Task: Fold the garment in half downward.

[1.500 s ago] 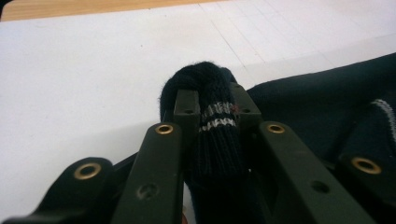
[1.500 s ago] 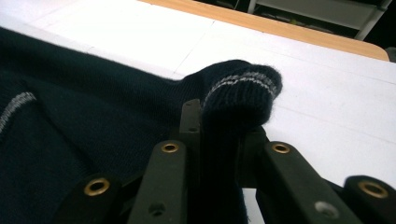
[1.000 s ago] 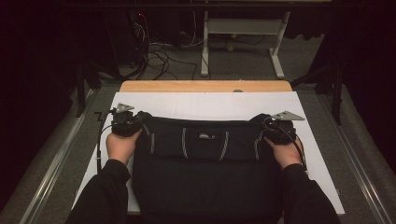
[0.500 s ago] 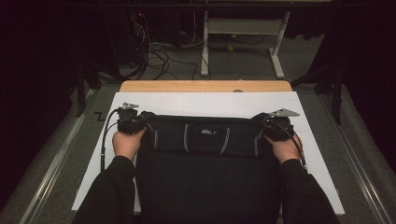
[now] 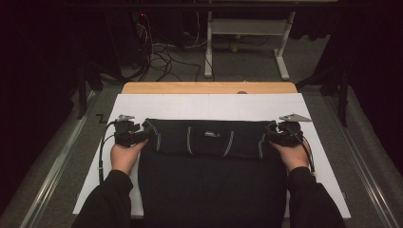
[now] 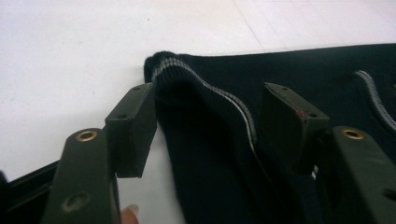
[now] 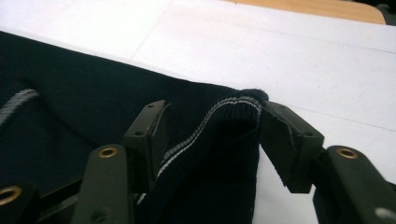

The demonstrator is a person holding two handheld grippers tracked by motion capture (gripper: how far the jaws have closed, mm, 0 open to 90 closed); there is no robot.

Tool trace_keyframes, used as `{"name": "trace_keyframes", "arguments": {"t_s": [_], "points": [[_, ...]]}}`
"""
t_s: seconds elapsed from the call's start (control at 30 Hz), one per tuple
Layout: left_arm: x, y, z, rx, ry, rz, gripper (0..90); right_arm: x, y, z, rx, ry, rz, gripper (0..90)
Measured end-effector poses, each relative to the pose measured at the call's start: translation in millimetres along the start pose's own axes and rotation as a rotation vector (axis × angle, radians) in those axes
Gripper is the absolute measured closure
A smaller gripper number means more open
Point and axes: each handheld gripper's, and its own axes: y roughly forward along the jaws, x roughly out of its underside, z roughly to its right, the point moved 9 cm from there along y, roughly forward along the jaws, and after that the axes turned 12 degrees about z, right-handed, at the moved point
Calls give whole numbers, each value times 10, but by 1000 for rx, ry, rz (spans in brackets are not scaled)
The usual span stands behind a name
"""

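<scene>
Forearms in dark sleeves enter the high view from below, ending at the left gripper (image 5: 142,135) and right gripper (image 5: 272,135) on the far corners of the folded black knit garment with thin white stripes (image 5: 209,175) on the white table sheet (image 5: 209,107). Each gripper view adds that the jaws have just been opening, spread, a ribbed corner fold loose between them. Beyond lies a wooden table edge (image 5: 209,88).

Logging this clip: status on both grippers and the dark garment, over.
Left gripper and right gripper jaws just opened, ribbed corners between them, pads off. Dark garment folded flat on white table. Nothing in the way.
</scene>
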Motion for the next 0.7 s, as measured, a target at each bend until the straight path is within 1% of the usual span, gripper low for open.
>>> {"name": "trace_keyframes", "arguments": {"t_s": [0.1,0.13,0.2,0.27,0.33,0.37,0.43,0.5,0.53,0.6,0.7], "points": [[28,-90,78,28,10,16,324,20,-93,-53,-20,-4,18,404],[43,-116,124,50,16,16,324,28,-126,-74,-25,-9,26,403],[86,-166,236,82,51,16,324,49,-188,-124,-44,-12,38,399],[144,-200,363,125,80,2,324,81,-247,-183,-63,-24,42,392],[218,-211,478,169,100,-27,324,120,-308,-248,-82,-42,49,392],[260,-205,519,178,110,-44,324,148,-334,-286,-96,-45,46,391],[332,-175,569,184,128,-79,328,211,-375,-358,-124,-59,40,388],[378,-141,572,164,144,-104,329,290,-403,-421,-151,-55,14,382],[394,-128,566,158,138,-113,337,332,-411,-439,-158,-58,-2,381],[412,-116,557,156,126,-119,391,403,-428,-471,-169,-58,-28,380],[441,-105,538,147,135,-128,469,478,-440,-502,-185,-48,-59,381]]}}
